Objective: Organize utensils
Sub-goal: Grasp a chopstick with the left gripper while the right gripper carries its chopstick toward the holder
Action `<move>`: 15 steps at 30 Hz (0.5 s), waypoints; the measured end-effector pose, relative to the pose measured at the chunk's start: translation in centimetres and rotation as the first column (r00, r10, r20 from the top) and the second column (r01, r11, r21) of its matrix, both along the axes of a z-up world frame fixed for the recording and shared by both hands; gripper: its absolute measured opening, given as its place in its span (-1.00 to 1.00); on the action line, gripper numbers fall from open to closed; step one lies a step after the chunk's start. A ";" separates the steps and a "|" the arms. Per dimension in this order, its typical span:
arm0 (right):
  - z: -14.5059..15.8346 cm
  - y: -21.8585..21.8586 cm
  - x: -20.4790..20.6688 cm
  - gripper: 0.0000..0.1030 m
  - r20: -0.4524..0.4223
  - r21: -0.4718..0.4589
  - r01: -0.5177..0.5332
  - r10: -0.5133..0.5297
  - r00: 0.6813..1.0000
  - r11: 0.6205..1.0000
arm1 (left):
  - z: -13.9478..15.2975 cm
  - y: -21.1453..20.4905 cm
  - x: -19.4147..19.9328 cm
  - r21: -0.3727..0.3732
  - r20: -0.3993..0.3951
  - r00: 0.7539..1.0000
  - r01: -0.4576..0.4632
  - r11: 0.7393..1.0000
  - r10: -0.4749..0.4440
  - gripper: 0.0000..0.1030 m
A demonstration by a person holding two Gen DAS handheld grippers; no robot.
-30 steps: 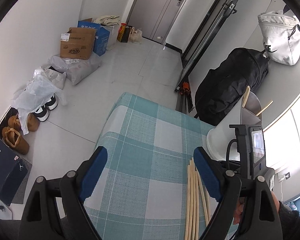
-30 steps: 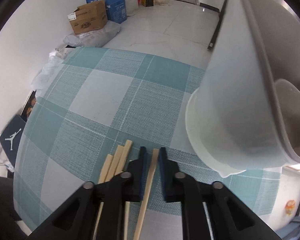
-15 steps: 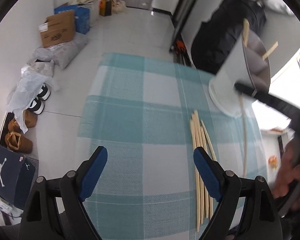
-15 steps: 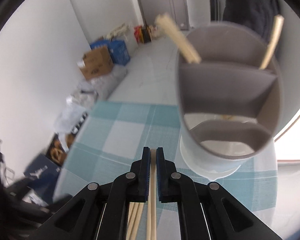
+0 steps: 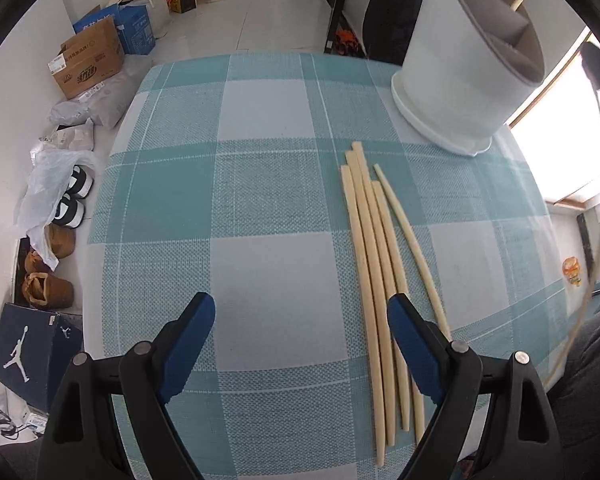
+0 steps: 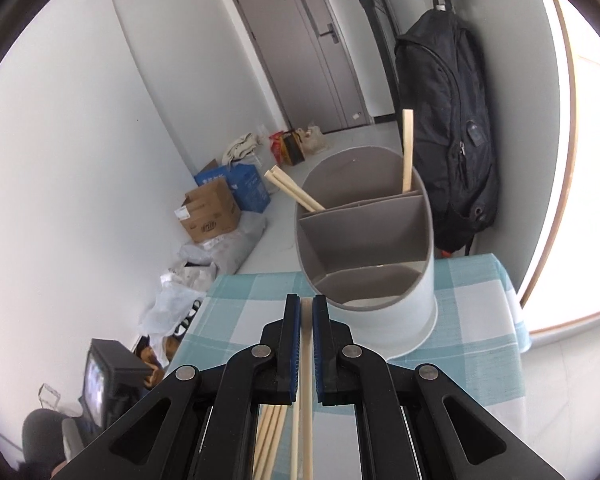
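Note:
Several pale wooden chopsticks [image 5: 374, 248] lie side by side on the teal checked tablecloth [image 5: 260, 184]. A white utensil holder [image 5: 466, 80] with grey dividers stands at the far right of the table. In the right wrist view the holder [image 6: 384, 308] has three chopsticks [image 6: 407, 152] standing in its far compartments. My right gripper [image 6: 307, 304] is shut on one chopstick [image 6: 307, 380], raised above the table, just short of the holder's near rim. My left gripper [image 5: 300, 312] is open and empty, low over the table, left of the lying chopsticks.
On the floor left of the table are cardboard boxes [image 5: 86, 62], plastic bags, shoes [image 5: 70, 200] and a shoe box [image 5: 24, 344]. A black backpack [image 6: 448, 128] hangs behind the holder. A grey door [image 6: 304, 48] is at the back. A window is on the right.
My right gripper has lifted a chopstick off the table and risen to look down into the holder. My left gripper has moved closer over the table.

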State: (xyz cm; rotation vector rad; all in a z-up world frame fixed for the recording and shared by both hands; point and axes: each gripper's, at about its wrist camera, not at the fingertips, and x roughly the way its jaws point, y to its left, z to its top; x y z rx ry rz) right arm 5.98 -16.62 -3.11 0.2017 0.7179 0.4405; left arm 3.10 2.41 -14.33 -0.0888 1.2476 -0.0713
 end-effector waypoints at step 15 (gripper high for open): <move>0.6 -2.7 -0.9 -0.90 0.046 0.085 0.019 -0.023 0.999 0.996 | -0.6 -0.3 0.9 0.054 -0.024 0.998 -0.060 0.997 0.061 0.65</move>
